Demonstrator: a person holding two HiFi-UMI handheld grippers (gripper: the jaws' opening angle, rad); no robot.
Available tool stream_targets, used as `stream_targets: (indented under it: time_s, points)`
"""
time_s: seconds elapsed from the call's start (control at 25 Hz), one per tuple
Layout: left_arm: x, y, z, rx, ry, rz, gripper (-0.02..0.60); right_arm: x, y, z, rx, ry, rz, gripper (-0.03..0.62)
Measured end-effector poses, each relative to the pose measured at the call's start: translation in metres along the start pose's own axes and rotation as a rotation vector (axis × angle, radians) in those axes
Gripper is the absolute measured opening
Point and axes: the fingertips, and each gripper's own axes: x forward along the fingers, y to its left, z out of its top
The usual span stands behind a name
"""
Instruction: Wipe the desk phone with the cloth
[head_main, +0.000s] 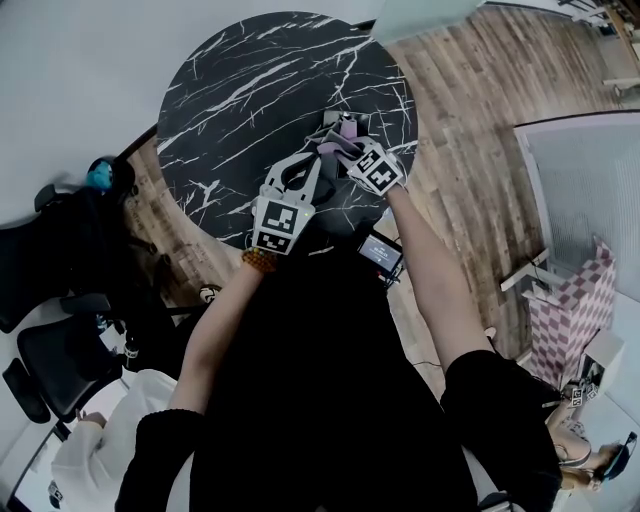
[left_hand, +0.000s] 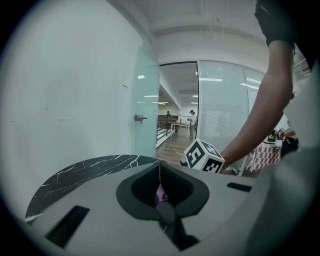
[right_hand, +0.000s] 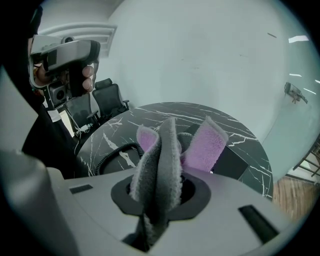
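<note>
The cloth (right_hand: 165, 155), grey on one face and purple on the other, stands bunched up out of my right gripper (right_hand: 160, 192), which is shut on it. Over the table's near edge in the head view, the right gripper (head_main: 352, 158) holds the cloth (head_main: 338, 148) and my left gripper (head_main: 318, 166) reaches in against it. The left gripper (left_hand: 160, 177) has its jaws together, with a small purple scrap of cloth (left_hand: 158, 193) caught low between them. Beyond the cloth lie the black desk phone (right_hand: 235, 162) and its coiled cord (right_hand: 112, 152), partly hidden.
The round black marble table (head_main: 250, 90) stands by a pale wall. Black office chairs (head_main: 50, 360) stand to the left on the wood floor. A small screen device (head_main: 382, 252) hangs at the person's waist. A checkered box (head_main: 575, 310) is at the right.
</note>
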Motion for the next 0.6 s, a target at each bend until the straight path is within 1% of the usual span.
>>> stream_targets:
  time_s: [0.6]
  points:
    - [0.000,-0.005,-0.003,0.003,0.004,-0.007,0.017,0.003,0.020,-0.016,0.009,0.015,0.035,0.068]
